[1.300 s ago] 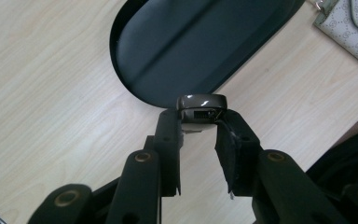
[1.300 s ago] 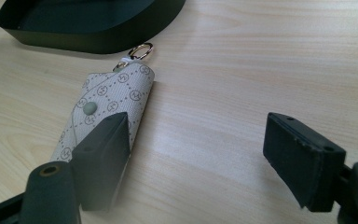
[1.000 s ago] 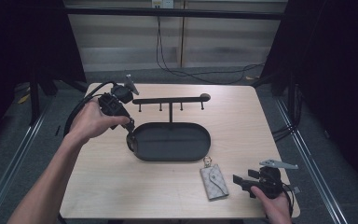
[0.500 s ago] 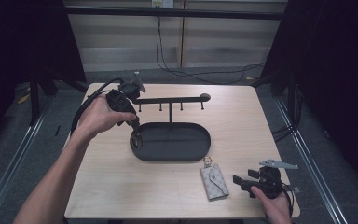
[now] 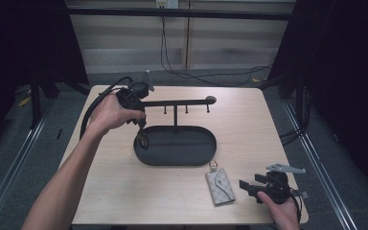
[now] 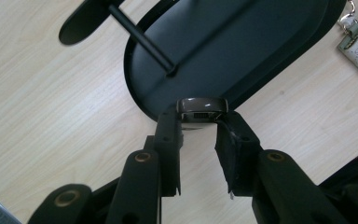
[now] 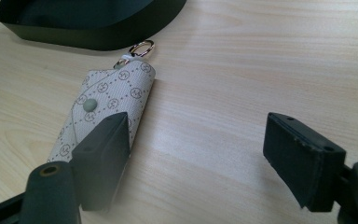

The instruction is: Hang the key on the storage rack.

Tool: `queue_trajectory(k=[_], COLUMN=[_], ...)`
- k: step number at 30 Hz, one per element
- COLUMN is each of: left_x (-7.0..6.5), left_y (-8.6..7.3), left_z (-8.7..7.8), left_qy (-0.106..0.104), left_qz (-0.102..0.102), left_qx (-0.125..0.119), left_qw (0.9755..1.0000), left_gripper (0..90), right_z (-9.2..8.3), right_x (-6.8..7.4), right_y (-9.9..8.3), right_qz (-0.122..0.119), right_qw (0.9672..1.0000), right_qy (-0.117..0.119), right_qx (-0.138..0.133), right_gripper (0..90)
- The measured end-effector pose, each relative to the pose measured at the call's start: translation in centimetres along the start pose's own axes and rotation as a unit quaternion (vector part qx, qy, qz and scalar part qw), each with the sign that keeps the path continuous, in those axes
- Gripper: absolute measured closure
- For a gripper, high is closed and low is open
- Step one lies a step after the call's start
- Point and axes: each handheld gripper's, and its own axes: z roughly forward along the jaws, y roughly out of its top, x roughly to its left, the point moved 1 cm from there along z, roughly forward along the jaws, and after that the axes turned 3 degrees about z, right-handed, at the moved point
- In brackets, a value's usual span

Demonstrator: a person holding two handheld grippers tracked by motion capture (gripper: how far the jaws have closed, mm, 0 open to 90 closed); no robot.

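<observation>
The left gripper (image 6: 200, 122) has moved right across the frame to the tray's (image 5: 182, 158) left rim, clenched on a dark ring (image 6: 201, 111). The right gripper (image 7: 196, 140), unmoved, gapes beside the monogrammed key pouch (image 7: 103, 112); its pattern is unreadable.

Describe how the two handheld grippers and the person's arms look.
Both grippers are black. The left gripper has two flat, blocky black jaws on arms with brass-coloured rivets; a thick black cable loops from it. The right gripper carries a grey three-cornered plate on top. Both forearms are bare, with no sleeves in view.
</observation>
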Motion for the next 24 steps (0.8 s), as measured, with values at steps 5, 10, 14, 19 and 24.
queue_trajectory(k=[5, 10, 14, 19, 24], left_x=[0.4, 0.9, 1.6, 1.8, 1.9], left_y=[0.8, 0.8, 0.9, 1.3, 2.0], left_z=[0.4, 0.2, 0.3, 0.6, 0.8], left_qy=[-0.004, 0.001, -0.009, -0.003, 0.002], left_qz=[-0.014, -0.022, -0.036, -0.041, -0.052], left_qx=[0.004, 0.003, 0.001, 0.004, 0.01], left_qw=[0.9999, 0.9997, 0.9993, 0.9992, 0.9986], left_gripper=[70.7, 70.7, 70.8, 70.7, 70.7], right_z=[0.0, 0.0, 0.0, 0.0, 0.0], right_x=[0.0, 0.0, 0.0, 0.0, 0.0], right_y=[0.0, 0.0, 0.0, 0.0, 0.0], right_qz=[-0.002, -0.003, -0.003, -0.002, -0.003], right_qw=[1.0, 1.0, 1.0, 1.0, 1.0], right_qy=[0.003, 0.003, 0.002, 0.002, 0.005], right_qx=[-0.001, 0.001, 0.002, 0.001, 0.002], right_gripper=[22.7, 22.7, 22.7, 22.7, 22.7])
